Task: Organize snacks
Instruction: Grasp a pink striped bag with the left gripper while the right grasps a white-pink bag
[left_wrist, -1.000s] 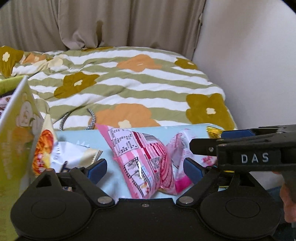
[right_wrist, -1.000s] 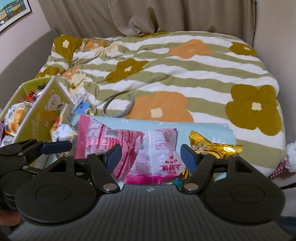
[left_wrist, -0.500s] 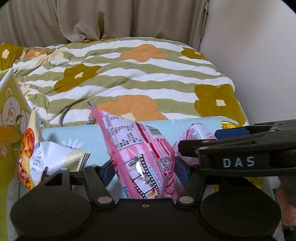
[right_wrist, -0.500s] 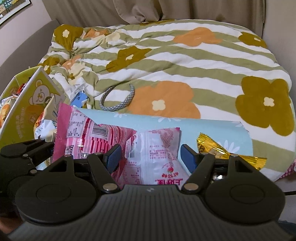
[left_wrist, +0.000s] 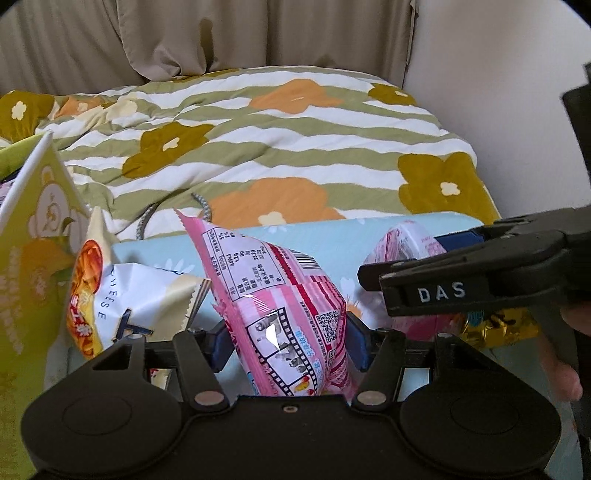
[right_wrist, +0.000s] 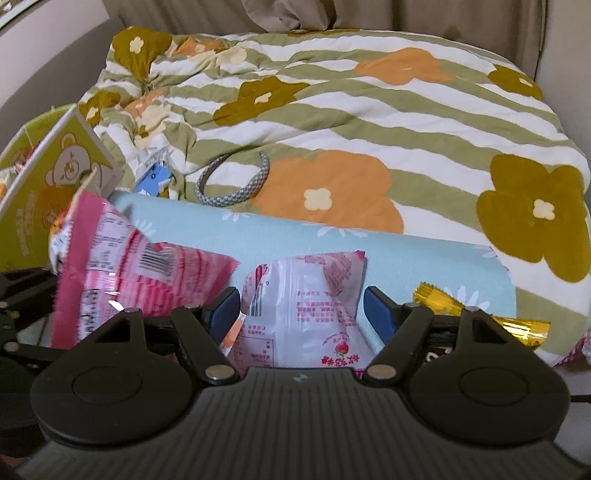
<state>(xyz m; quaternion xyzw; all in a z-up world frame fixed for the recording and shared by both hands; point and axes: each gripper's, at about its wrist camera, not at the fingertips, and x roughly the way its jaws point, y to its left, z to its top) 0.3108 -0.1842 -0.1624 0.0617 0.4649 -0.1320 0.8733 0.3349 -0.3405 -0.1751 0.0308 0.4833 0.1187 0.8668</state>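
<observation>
Left claw (left_wrist: 286, 341) newly closing (pink bag (left_wrist: 284, 310))

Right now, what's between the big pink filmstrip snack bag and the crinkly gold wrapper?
The pale pink strawberry packet lies between the pink bag and the gold wrapper, shown in the right wrist view.

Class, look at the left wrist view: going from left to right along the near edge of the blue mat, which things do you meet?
Green bear box → cheese snack bag → pink film-strip packet between the closing left claw → right claw → gold wrapper.
</observation>
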